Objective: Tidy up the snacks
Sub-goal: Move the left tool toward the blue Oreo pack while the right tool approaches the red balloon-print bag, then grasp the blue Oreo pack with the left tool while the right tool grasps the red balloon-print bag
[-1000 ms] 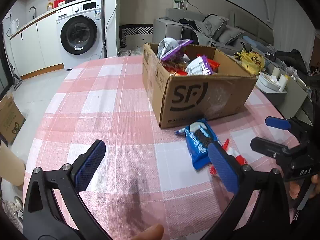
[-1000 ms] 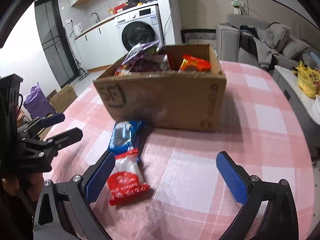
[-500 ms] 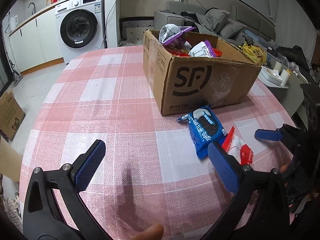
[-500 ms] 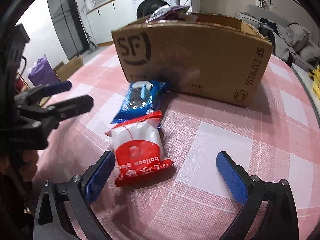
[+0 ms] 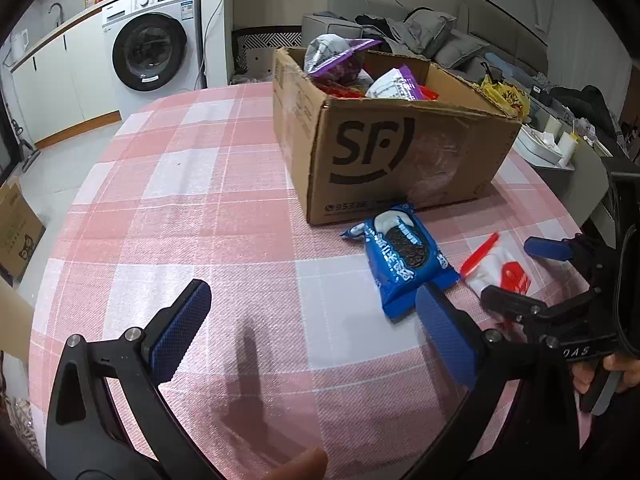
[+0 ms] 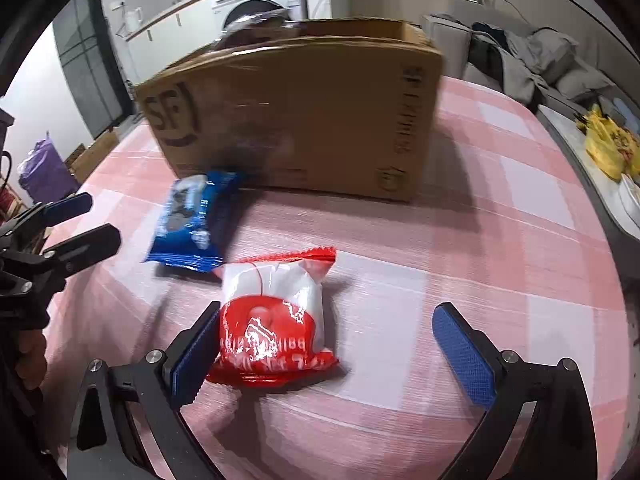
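Note:
A cardboard SF box (image 5: 400, 148) with several snack bags inside stands on the pink checked table; it also shows in the right wrist view (image 6: 304, 120). A blue cookie pack (image 5: 404, 256) (image 6: 192, 220) lies in front of it. A red-and-white snack bag (image 6: 276, 320) (image 5: 500, 272) lies beside the pack. My right gripper (image 6: 326, 348) is open around the red-and-white bag, its left pad (image 6: 196, 352) against the bag's edge; it shows in the left wrist view (image 5: 524, 276). My left gripper (image 5: 312, 328) is open and empty over the table, left of the blue pack; it shows in the right wrist view (image 6: 78, 224).
A washing machine (image 5: 152, 48) and counter stand at the back left. A sofa with clothes (image 5: 420, 28) is behind the box. A side table with a yellow bag (image 5: 504, 96) stands to the right. Cardboard boxes (image 5: 16, 232) sit on the floor at left.
My right gripper has moved forward and down so its open jaws now straddle the red-and-white bag. My left gripper has shifted slightly closer to the box and stays open.

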